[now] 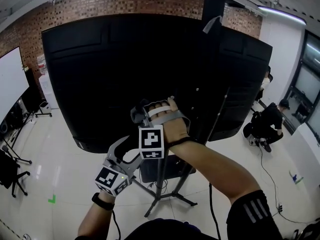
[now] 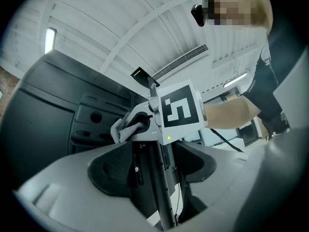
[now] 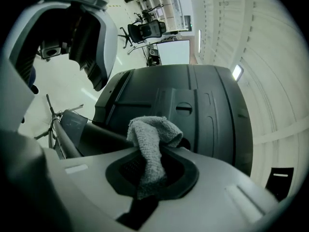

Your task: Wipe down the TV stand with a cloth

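Observation:
The black back of a big TV (image 1: pixel 100 74) fills the head view, carried on a stand with a grey pole (image 1: pixel 161 181) and splayed legs (image 1: pixel 177 198). My right gripper (image 1: pixel 141 114) is raised against the TV's lower back, shut on a grey cloth (image 3: pixel 152 139) that bunches out past its fingers. That cloth (image 2: pixel 123 129) and the right gripper (image 2: pixel 140 124) also show from below in the left gripper view. My left gripper (image 1: pixel 119 156) hangs lower and to the left, open (image 2: pixel 154 178), and the stand's pole (image 2: pixel 161 197) shows through the gap between its jaws.
A dark box (image 1: pixel 150 171) is mounted low on the stand. A person (image 1: pixel 267 121) crouches on the floor at the right, near cables (image 1: pixel 270 184). A whiteboard (image 1: pixel 10 84) and a chair (image 1: pixel 10 174) stand at the left. A brick wall is behind.

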The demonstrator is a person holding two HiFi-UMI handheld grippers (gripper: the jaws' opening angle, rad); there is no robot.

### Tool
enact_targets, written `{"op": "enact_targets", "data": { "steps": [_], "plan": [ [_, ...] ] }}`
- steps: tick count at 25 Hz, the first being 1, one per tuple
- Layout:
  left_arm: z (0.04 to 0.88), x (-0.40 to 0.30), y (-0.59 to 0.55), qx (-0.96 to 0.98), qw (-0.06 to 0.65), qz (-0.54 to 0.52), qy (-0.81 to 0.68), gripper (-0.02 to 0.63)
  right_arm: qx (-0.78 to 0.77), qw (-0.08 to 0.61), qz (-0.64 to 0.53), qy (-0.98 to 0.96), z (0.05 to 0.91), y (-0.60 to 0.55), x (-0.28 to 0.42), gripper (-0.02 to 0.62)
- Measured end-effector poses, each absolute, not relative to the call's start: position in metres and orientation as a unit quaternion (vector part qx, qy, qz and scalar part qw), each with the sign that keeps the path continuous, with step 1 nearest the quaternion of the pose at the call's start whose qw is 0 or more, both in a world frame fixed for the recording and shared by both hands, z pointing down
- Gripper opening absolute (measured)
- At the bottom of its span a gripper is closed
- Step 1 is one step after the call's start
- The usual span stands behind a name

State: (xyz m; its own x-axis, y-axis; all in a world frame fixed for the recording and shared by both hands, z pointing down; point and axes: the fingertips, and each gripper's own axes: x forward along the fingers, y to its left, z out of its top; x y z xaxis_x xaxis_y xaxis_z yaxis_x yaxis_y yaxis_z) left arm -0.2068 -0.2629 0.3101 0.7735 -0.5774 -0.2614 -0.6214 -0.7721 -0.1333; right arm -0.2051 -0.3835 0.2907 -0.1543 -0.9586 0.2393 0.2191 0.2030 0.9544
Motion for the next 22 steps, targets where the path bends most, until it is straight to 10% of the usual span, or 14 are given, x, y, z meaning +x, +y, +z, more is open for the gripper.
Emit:
{"op": "enact_targets", "data": {
  "steps": [22],
  "plan": [
    [0.268,-0.174,-0.240,-0.932,0.122,0.118,0.320,0.302,0.382,0.329,-0.527,-0.684,0.191,-0.304,-0.150,0.035]
  ]
}}
